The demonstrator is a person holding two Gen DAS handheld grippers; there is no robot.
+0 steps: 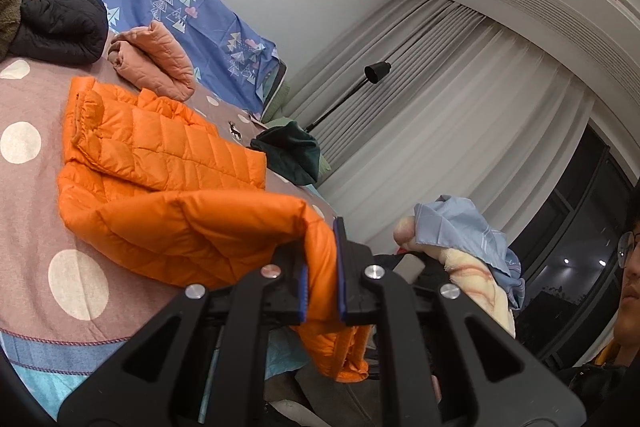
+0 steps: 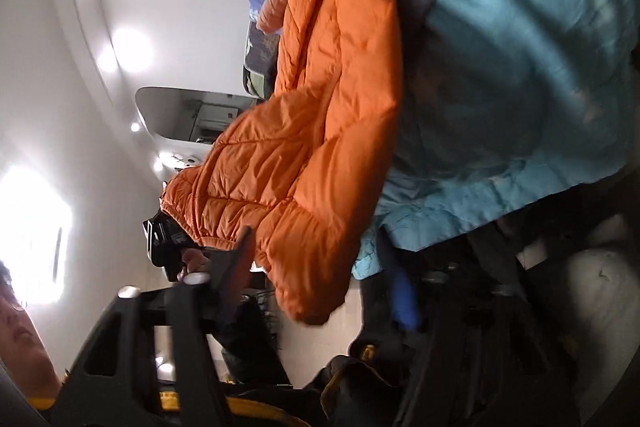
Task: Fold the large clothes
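An orange puffer jacket (image 1: pixel 160 163) lies partly on the bed, one sleeve folded over its body. My left gripper (image 1: pixel 322 267) is shut on the jacket's near hem corner, which hangs out past the bed edge. In the right wrist view the same jacket (image 2: pixel 320 115) hangs off the bed edge, blurred. My right gripper (image 2: pixel 324 267) is open, its fingers spread wide on either side of the jacket's lower corner; the corner sits between them, not pinched. The left gripper (image 2: pixel 168 243) shows there holding the other corner.
The bed has a brown dotted cover (image 1: pixel 24 143). A black jacket (image 1: pixel 60 23), a folded pink jacket (image 1: pixel 152 59) and a dark green garment (image 1: pixel 292 151) lie on it. A blue patterned sheet (image 1: pixel 180 7) is behind. Curtains (image 1: pixel 440 99), a lamp (image 1: pixel 376 71) and a person (image 1: pixel 628 267) are on the right.
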